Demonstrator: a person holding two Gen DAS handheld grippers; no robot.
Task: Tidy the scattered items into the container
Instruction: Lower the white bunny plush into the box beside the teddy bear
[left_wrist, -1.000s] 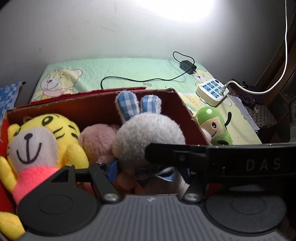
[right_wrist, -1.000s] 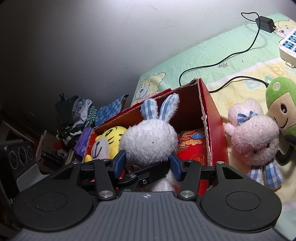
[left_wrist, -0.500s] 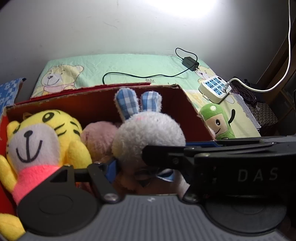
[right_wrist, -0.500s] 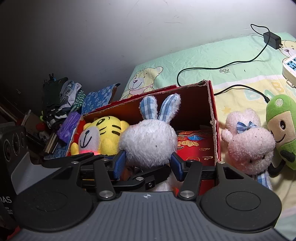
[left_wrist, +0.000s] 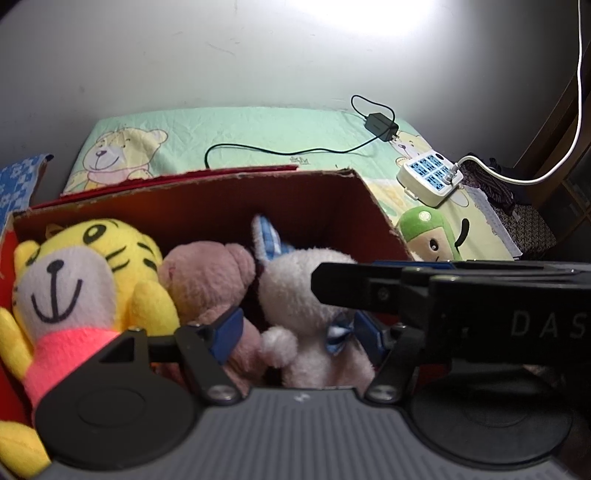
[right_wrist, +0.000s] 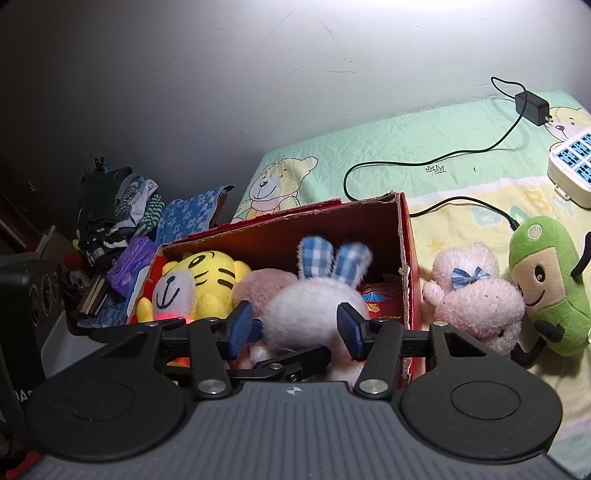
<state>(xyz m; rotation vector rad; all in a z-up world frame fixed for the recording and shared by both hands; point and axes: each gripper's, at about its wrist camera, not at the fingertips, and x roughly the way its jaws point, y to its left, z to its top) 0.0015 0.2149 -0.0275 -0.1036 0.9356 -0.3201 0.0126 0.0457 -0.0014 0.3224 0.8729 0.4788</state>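
Inside the red cardboard box on the bedsheet, the left wrist view shows the white plush rabbit with blue checked ears now sunk low beside the pink plush bear and the yellow plush tiger; a second ago it sat higher. The left gripper stands spread, its blue pads either side of the toys, gripping nothing.

From the right wrist view, the right gripper has let go: its pads stand apart from the rabbit, which they squeezed before. That toy looks delivered. Beyond the box's right wall, the pink plush bunny with a blue bow and the green plush figure remain on the sheet, likely next.
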